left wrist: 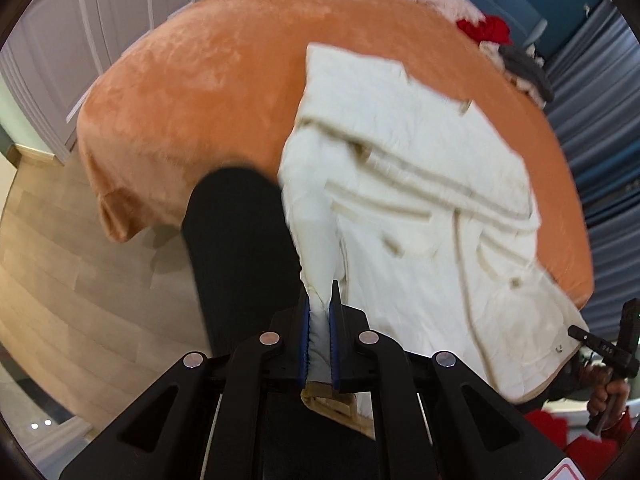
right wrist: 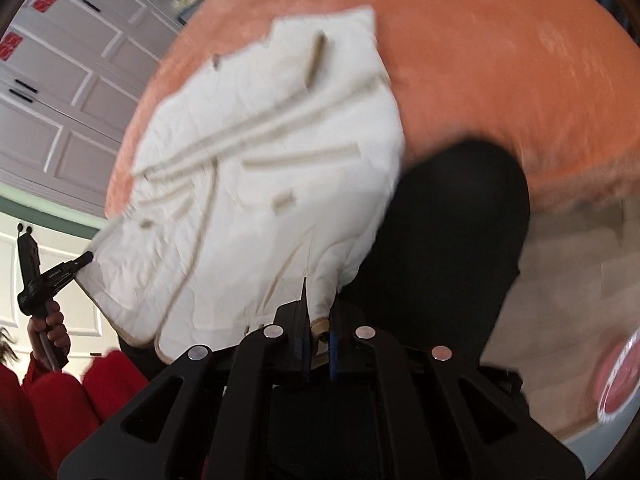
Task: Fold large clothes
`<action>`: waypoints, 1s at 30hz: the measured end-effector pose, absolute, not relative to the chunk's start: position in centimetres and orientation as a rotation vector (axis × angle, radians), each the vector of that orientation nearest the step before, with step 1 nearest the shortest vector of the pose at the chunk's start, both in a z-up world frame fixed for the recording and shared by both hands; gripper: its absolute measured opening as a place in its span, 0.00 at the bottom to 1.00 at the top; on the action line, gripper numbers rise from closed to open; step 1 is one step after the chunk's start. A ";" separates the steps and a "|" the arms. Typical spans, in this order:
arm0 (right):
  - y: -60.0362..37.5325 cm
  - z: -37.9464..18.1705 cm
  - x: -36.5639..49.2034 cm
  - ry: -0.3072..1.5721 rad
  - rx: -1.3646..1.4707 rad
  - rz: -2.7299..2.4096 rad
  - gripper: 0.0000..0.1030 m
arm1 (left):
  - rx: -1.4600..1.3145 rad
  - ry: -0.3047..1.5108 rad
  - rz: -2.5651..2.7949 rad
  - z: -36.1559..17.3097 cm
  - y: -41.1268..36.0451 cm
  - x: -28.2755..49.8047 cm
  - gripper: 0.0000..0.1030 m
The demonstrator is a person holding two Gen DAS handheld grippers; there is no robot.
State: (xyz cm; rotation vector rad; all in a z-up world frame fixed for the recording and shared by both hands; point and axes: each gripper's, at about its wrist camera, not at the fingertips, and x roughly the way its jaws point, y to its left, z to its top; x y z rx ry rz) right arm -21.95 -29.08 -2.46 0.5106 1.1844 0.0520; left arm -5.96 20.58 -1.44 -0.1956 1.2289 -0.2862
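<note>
Orange fuzzy blanket covers the bed (left wrist: 224, 92). On it lies the big cream coat (left wrist: 420, 184), its near edge lifted. The left gripper (left wrist: 320, 320) and the right gripper (right wrist: 320, 316) each pinch a near corner, fingers pressed tight on cloth. Next, I think, both carry that edge far across to fold it.

**Cream coat lifted at its near edge**

A large cream-white coat (left wrist: 420, 200) with beige trim strips lies spread over an orange plush blanket (left wrist: 208, 92). Its far part rests flat, creased in long folds; the near edge is pulled up off the surface at two corners, blurred.
</note>
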 end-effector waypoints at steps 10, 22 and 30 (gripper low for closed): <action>-32.3 3.1 -10.8 0.861 0.506 0.013 0.04 | -0.213 0.977 -0.311 3.5 17.8 2.9 0.06; -36.0 -1.7 1.2 0.754 0.631 -0.121 0.06 | -0.162 0.889 -0.210 -0.5 14.5 16.3 0.12; -35.4 -2.7 1.6 0.646 0.666 -0.131 0.32 | -0.217 0.907 -0.172 -2.3 16.0 19.6 0.17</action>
